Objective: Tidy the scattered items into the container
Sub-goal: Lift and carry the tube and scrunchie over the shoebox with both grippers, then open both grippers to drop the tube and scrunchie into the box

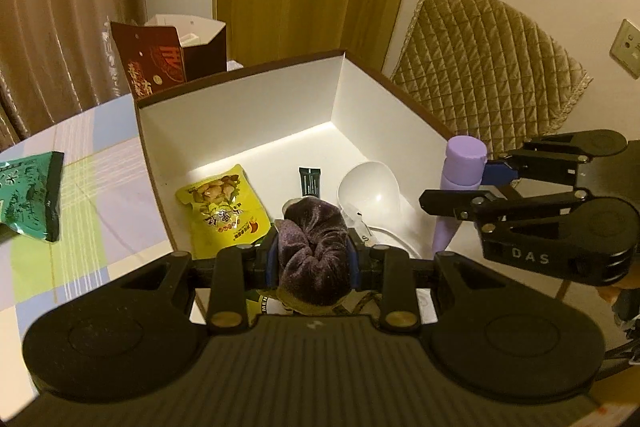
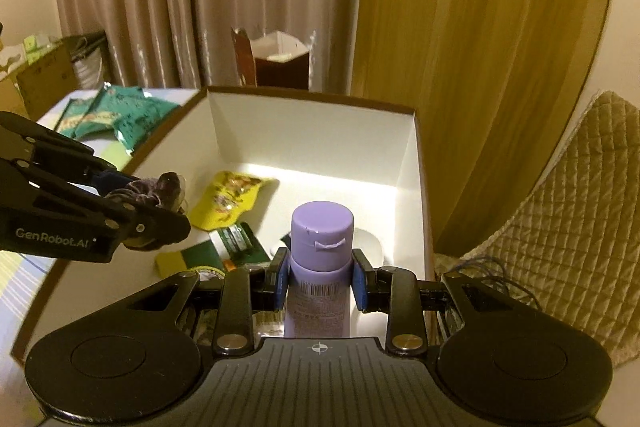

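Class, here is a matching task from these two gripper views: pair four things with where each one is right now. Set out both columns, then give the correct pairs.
Things:
1. purple scrunchie
2. lilac bottle
3. yellow snack packet
4. green packet

Places:
A. lying on the box floor
B. held by the right gripper
C. on the checked tablecloth, outside the box
D. held by the left gripper

Pairs: 1-D, 2-B, 3-A, 4-C
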Demonstrator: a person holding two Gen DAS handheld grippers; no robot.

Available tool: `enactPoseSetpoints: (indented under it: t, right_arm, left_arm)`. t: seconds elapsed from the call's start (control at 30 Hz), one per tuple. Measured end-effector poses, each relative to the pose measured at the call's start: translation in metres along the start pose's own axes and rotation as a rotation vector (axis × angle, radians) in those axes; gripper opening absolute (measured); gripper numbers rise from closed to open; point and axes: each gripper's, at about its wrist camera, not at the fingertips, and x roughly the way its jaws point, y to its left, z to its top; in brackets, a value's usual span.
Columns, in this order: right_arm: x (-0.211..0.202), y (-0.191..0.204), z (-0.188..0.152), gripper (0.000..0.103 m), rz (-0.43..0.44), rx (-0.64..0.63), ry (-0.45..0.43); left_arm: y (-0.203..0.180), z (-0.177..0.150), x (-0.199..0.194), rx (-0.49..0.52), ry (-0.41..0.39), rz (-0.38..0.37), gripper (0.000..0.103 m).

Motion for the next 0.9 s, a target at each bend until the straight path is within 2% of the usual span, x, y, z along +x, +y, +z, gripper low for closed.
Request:
enactPoseSetpoints:
  t: [0.33, 0.9]
  right_arm:
    - [0.018, 0.0, -0.003, 0.029, 0.002, -0.059, 0.051]
    - [0.037, 0.001, 0.0, 0.029, -0.013, -0.098, 0.095]
  left_arm:
    - [0.002, -0.003, 0.022, -0.004, 0.04, 0.008, 0.027]
    - [0.004, -0.002, 0.033, -0.003, 0.059, 0.004, 0.027]
